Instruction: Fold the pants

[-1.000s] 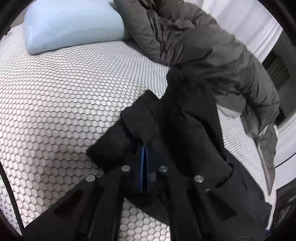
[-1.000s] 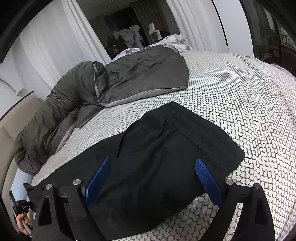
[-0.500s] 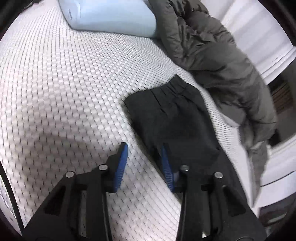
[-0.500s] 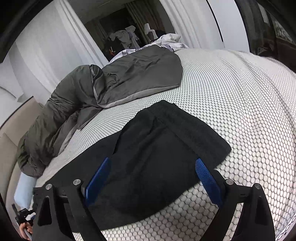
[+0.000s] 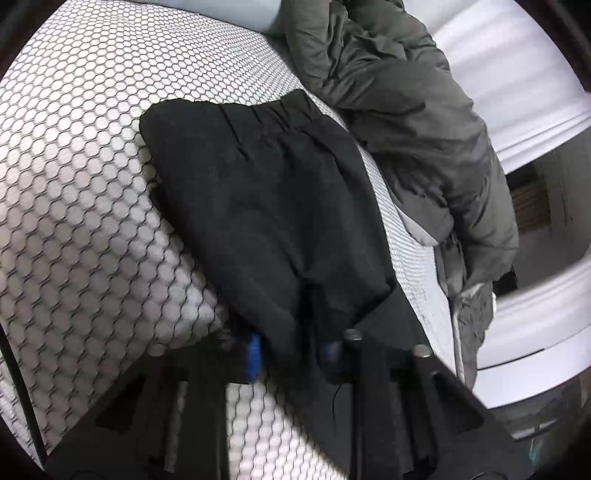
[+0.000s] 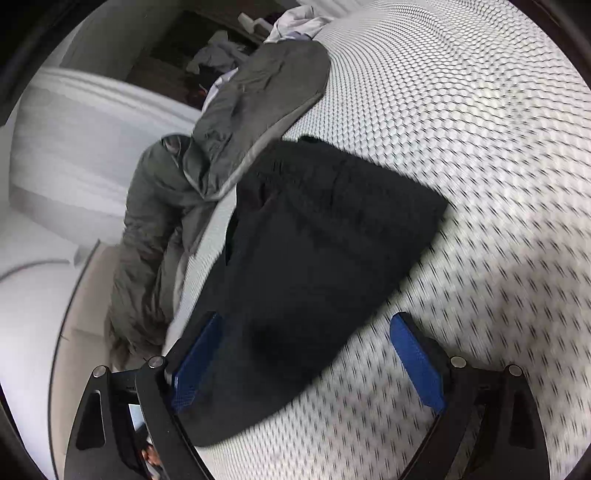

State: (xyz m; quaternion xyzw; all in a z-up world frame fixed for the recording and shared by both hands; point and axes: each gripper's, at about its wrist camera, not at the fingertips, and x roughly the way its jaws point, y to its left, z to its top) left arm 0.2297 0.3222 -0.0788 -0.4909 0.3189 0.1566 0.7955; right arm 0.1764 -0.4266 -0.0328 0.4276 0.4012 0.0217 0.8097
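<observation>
Black pants (image 5: pixel 273 199) lie folded on the honeycomb-patterned bed, waistband at the far end. In the left wrist view the left gripper (image 5: pixel 291 354) sits at the near end of the pants, with black cloth bunched between its blue pads (image 5: pixel 253 354); the jaws stand partly apart around the fold. In the right wrist view the same pants (image 6: pixel 314 266) lie flat, and the right gripper (image 6: pixel 310 362) is wide open, empty, hovering over their near end with blue pads (image 6: pixel 417 365) either side.
A grey duvet (image 5: pixel 406 110) is heaped along the far side of the bed, touching the pants' edge in the right wrist view (image 6: pixel 236 147). A light blue pillow (image 5: pixel 221 7) lies at the head. White curtains (image 6: pixel 74 147) hang beyond.
The left gripper let go of the pants, opened, then moved in so cloth lies between its pads again. The right gripper stayed open and swung, so the pants now sit more to the left.
</observation>
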